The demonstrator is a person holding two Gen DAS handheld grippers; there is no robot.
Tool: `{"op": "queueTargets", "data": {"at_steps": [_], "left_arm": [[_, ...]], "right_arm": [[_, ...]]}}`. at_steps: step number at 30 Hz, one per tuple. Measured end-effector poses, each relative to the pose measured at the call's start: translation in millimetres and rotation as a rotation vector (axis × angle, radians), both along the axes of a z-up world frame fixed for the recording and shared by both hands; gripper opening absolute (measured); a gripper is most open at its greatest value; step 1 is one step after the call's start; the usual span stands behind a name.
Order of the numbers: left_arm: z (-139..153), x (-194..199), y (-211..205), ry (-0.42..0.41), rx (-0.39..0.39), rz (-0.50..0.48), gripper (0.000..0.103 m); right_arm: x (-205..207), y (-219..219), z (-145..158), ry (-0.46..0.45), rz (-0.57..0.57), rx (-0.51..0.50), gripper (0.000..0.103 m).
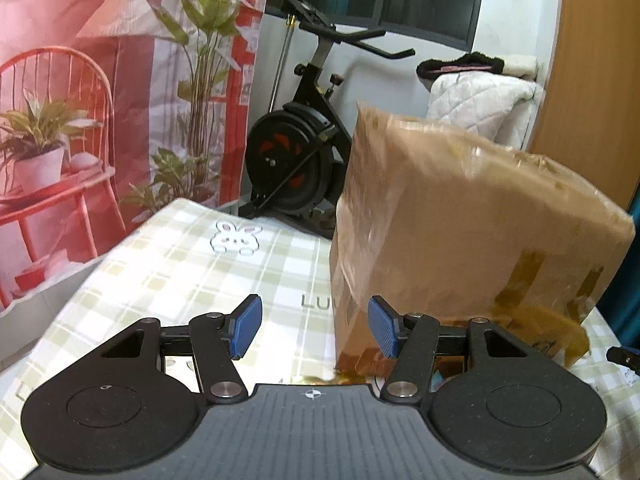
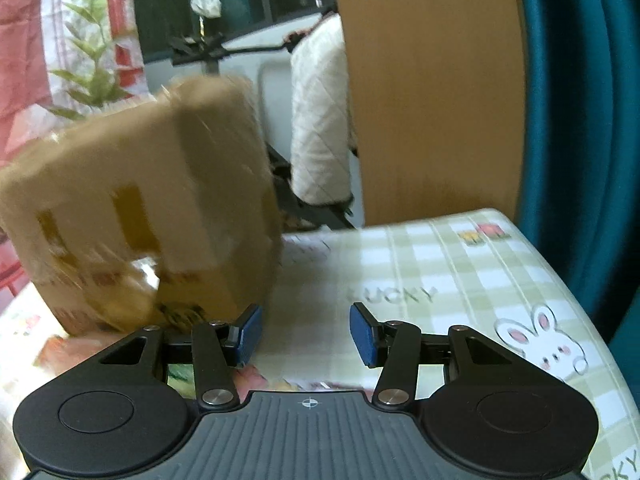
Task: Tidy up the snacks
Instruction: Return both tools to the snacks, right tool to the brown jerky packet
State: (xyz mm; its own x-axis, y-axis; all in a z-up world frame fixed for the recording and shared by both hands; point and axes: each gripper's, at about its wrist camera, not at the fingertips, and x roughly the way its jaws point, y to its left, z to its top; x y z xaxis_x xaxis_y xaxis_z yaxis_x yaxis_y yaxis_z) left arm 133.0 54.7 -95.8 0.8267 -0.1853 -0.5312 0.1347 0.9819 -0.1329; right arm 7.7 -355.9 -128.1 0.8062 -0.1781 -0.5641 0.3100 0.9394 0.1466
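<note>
Hovering over table [image 1: 168, 264] | L tongs [image 1: 315, 330] apart, empty | R tongs [image 2: 306, 334] apart, empty | box [image 1: 460, 216] near

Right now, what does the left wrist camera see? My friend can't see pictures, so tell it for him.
A big brown cardboard box stands on a table with a green checked cloth, just ahead and right of the left gripper, whose blue pads are apart with nothing between them. Behind are an exercise bike and a red printed wall hanging.

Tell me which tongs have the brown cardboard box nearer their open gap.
The left tongs: the taped brown cardboard box overlaps their right pad. The right tongs face bare checked tablecloth.
</note>
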Motion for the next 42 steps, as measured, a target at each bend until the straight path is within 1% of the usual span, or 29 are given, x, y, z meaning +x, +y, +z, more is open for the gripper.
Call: {"op": "queueTargets", "data": {"at_steps": [4,6,8,11,14,19,21,22,23,26,28,30,33,36,38,39,40,41,42], "left_arm": [[-11.0,2.5,-1.6,0.028,0.011,-0.005,0.061],[-12.9,2.3,-1.3,0.033,0.016,-0.011,0.061],[-14.0,2.2,0.5,0.038,0.016,-0.011,0.061],[-15.5,3.3,2.7,0.047,0.009,-0.005,0.060],[-17.4,2.6,1.4,0.053,0.007,-0.006,0.060],[-21.0,1.6,-3.1,0.061,0.003,-0.019,0.060],[-21.6,1.3,-4.1,0.062,0.000,-0.026,0.060],[-21.5,0.8,-4.3,0.062,-0.001,-0.029,0.060],[-21.6,0.1,-4.5,0.061,-0.001,-0.032,0.060],[-21.6,-1.1,-3.7,0.059,-0.005,-0.035,0.060],[-22.6,-1.0,-2.2,0.063,-0.009,-0.033,0.060],[-24.5,-0.1,-1.2,0.071,-0.013,-0.029,0.060],[-26.4,0.1,0.4,0.080,-0.010,-0.025,0.060],[-27.7,1.1,3.1,0.090,-0.005,-0.022,0.060],[-30.2,2.4,5.3,0.103,-0.008,-0.017,0.060],[-32.4,3.5,6.1,0.114,-0.014,-0.014,0.060],[-34.7,4.8,6.2,0.124,-0.019,-0.012,0.060],[-37.3,5.1,6.7,0.132,-0.024,-0.012,0.060],[-40.5,5.4,6.4,0.140,-0.026,-0.013,0.060]], "right_arm": [[0.8,-10.6,-23.4,0.080,-0.002,0.026,0.046],[0.9,-14.8,-31.4,0.099,-0.017,0.033,0.047],[1.8,-19.2,-38.9,0.122,-0.043,0.050,0.051],[3.8,-25.0,-49.1,0.152,-0.062,0.102,0.052],[3.2,-19.1,-47.7,0.154,-0.037,0.125,0.053],[1.4,3.4,-43.6,0.173,0.008,0.184,0.053],[4.5,10.5,-41.1,0.185,0.051,0.229,0.053],[6.3,13.5,-39.6,0.188,0.077,0.230,0.051],[7.9,18.0,-36.4,0.188,0.098,0.199,0.051],[14.9,25.7,-26.4,0.184,0.120,0.056,0.052],[22.5,24.2,-25.1,0.184,0.120,0.009,0.053],[31.7,21.7,-29.9,0.195,0.126,-0.010,0.053],[43.9,19.2,-42.6,0.229,0.137,0.010,0.053],[46.1,23.7,-48.7,0.215,0.145,-0.021,0.057],[44.3,29.1,-52.4,0.208,0.144,-0.055,0.057],[43.9,32.9,-55.3,0.204,0.143,-0.085,0.054],[41.3,36.1,-56.5,0.196,0.150,-0.107,0.048],[38.7,37.6,-56.7,0.183,0.163,-0.107,0.044],[37.1,38.3,-56.7,0.176,0.163,-0.105,0.042]]}}
